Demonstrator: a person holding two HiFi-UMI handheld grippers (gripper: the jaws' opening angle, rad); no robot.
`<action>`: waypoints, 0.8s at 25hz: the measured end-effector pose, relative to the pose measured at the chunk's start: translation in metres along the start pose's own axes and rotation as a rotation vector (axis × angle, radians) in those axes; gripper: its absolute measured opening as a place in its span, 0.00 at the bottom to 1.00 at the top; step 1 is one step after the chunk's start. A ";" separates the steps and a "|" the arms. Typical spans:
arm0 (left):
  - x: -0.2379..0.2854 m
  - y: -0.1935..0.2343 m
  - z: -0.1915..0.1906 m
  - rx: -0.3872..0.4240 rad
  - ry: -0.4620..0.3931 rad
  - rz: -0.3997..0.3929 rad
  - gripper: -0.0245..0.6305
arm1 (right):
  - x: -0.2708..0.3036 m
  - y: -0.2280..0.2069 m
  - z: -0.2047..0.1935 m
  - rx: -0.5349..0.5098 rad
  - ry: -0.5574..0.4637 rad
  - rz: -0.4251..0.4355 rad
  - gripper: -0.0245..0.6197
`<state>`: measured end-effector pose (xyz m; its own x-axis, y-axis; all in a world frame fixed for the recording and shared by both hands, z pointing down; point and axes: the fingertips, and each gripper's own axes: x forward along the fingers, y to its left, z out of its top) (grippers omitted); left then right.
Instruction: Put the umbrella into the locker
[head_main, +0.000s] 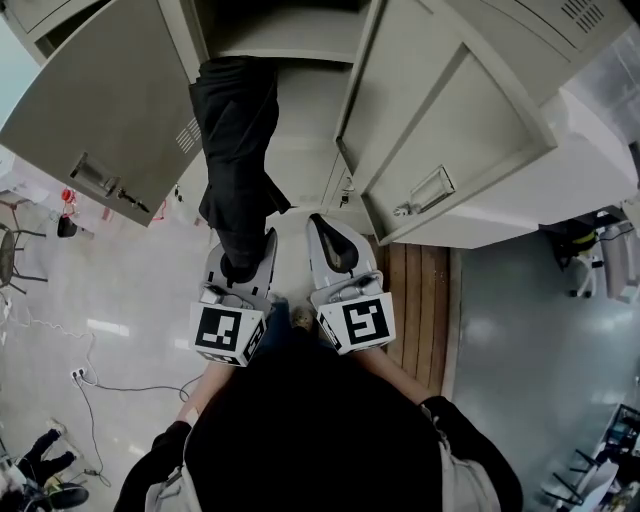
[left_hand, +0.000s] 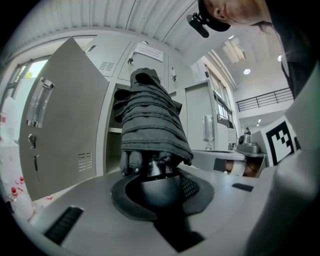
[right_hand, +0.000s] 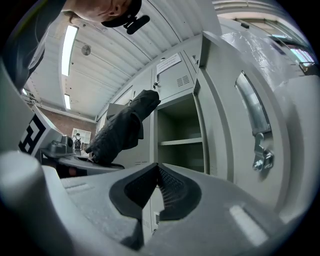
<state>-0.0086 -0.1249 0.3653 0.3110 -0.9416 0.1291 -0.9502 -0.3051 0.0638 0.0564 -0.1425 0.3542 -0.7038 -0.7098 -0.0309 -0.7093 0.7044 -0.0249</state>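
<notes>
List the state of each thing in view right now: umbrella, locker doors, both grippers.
umbrella: folded, gripped at its lower end, pointing toward the open locker.
left gripper: jaws shut on the umbrella.
right gripper: jaws together, empty.
left locker door: swung open.
right locker door: swung open.

The pale glossy floor (head_main: 130, 300) is carrying the grey locker (head_main: 300, 120) bank. A thin white cable (head_main: 100, 385) is trailing across it from what is probably a power strip (head_main: 77, 376). A slatted wooden board (head_main: 420, 300) is lying on it beside the lockers, and a shelf (right_hand: 182, 141) is spanning the open compartment.
</notes>
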 end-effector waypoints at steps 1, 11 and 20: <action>0.002 0.001 -0.005 -0.005 0.011 -0.003 0.15 | 0.001 -0.001 -0.002 0.004 0.004 -0.002 0.04; 0.032 0.029 -0.059 -0.016 0.135 -0.032 0.15 | 0.037 -0.015 -0.027 0.025 0.058 -0.023 0.04; 0.027 0.112 -0.103 -0.037 0.221 -0.062 0.15 | 0.107 0.033 -0.050 0.011 0.084 -0.047 0.04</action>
<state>-0.1049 -0.1697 0.4780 0.3698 -0.8658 0.3372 -0.9289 -0.3524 0.1139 -0.0443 -0.1959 0.4003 -0.6710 -0.7394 0.0549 -0.7414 0.6702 -0.0352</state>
